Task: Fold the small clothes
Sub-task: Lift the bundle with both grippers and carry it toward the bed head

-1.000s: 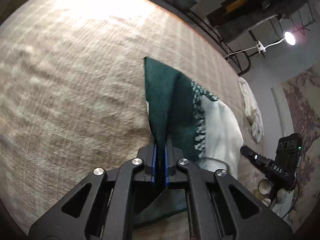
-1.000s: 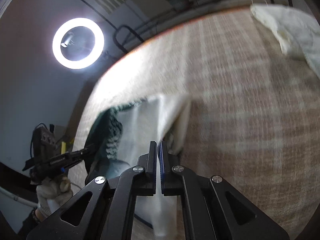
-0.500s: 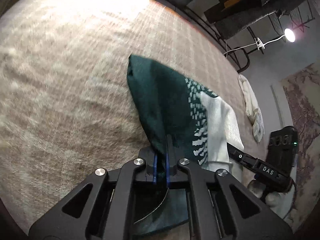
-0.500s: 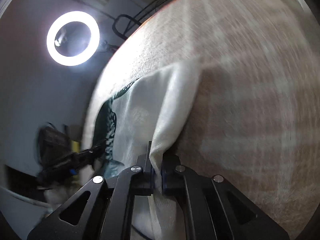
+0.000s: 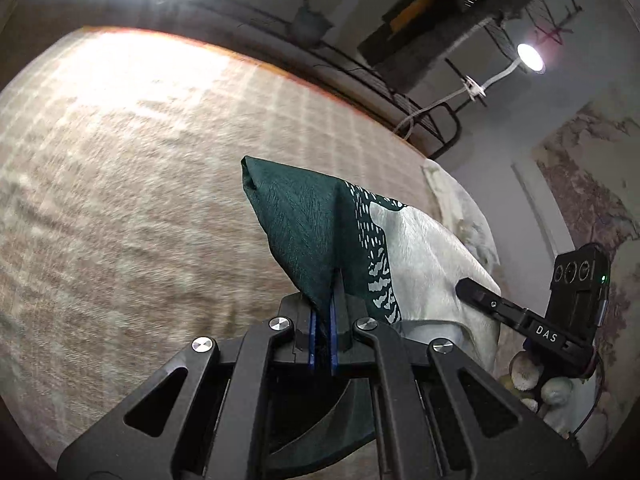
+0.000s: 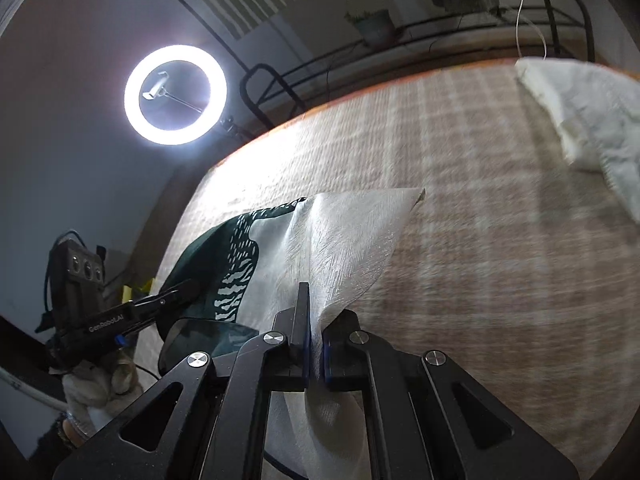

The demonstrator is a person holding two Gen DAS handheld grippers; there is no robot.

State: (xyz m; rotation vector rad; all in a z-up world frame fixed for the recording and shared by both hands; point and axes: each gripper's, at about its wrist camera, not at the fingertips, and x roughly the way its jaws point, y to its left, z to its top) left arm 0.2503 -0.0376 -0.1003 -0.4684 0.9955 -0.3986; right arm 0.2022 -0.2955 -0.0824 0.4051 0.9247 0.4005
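Both grippers are clamped on the cloth [image 5: 420,248]: left gripper [image 5: 323,312] on its green end, right gripper [image 6: 314,320] on the white end, holding it up over the mat [image 5: 140,200]. Thin pinches, so a tug apart could slip a corner. Another white cloth [image 6: 592,120] lies further off, ring light [image 6: 175,94] behind.

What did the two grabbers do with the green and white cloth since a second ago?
Both closed tight on it and lifted it off the bed. The left gripper pinches the green end of the cloth, the right gripper the white end, so it hangs stretched between them. The checked blanket and the white garment stayed put.
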